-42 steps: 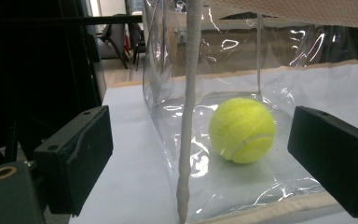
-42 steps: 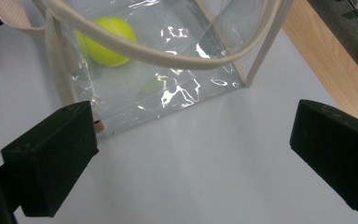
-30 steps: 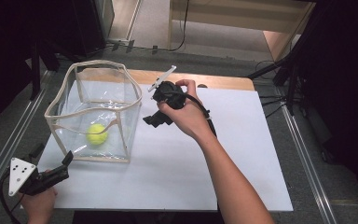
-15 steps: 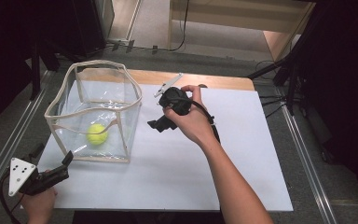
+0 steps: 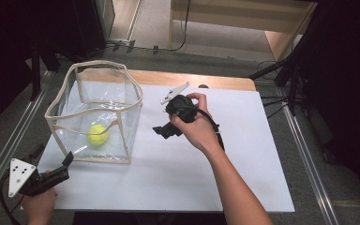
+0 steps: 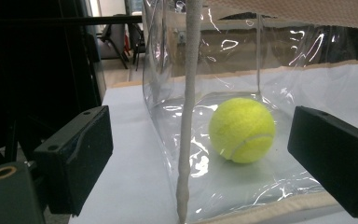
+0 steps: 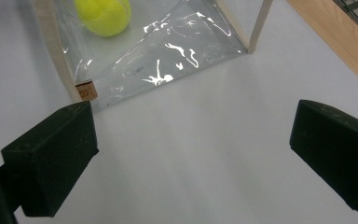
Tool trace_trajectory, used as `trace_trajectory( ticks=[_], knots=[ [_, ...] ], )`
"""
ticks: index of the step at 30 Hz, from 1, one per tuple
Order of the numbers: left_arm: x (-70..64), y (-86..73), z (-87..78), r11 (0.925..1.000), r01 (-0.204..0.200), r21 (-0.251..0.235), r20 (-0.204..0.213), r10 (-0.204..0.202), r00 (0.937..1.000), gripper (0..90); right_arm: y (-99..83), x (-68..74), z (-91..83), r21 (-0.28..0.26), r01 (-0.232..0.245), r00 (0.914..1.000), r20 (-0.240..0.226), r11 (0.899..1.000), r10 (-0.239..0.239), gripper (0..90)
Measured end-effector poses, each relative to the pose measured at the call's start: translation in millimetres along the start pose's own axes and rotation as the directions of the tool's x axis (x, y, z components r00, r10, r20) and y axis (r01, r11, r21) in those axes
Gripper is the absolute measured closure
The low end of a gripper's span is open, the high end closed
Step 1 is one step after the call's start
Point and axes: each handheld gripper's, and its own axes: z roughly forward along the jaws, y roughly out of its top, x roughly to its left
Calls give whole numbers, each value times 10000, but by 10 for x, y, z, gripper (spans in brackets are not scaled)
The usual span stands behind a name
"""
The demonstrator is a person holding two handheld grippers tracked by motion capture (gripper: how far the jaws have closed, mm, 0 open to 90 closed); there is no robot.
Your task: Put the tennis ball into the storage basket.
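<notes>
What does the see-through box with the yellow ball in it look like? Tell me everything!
The see-through box is a soft, clear plastic bin with shiny, wrinkly walls and cream fabric trim along its wavy top rim and corners. It is open on top and stands upright on the white table, toward its left side. A yellow tennis ball rests on its floor. A small tan tag sits at one bottom corner. Neither claw touches it.

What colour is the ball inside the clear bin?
Yellow-green, with a pale curved seam; the ball shows best in the left gripper view.
</notes>
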Motion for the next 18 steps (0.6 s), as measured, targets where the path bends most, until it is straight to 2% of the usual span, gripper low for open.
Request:
trace_trajectory(
  ticks=[7, 18],
  knots=[
    [3, -2, -3, 10000, 63, -49, 20, -63, 10000, 69, -171, 19, 35, -88, -206, 9998, -74, 9998, 205, 0],
    [5, 0, -7, 10000, 62, -19, 11, -62, 10000, 69, -395, 5, -8, -616, -520, 9986, 63, 9967, 525, 0]
  ],
)
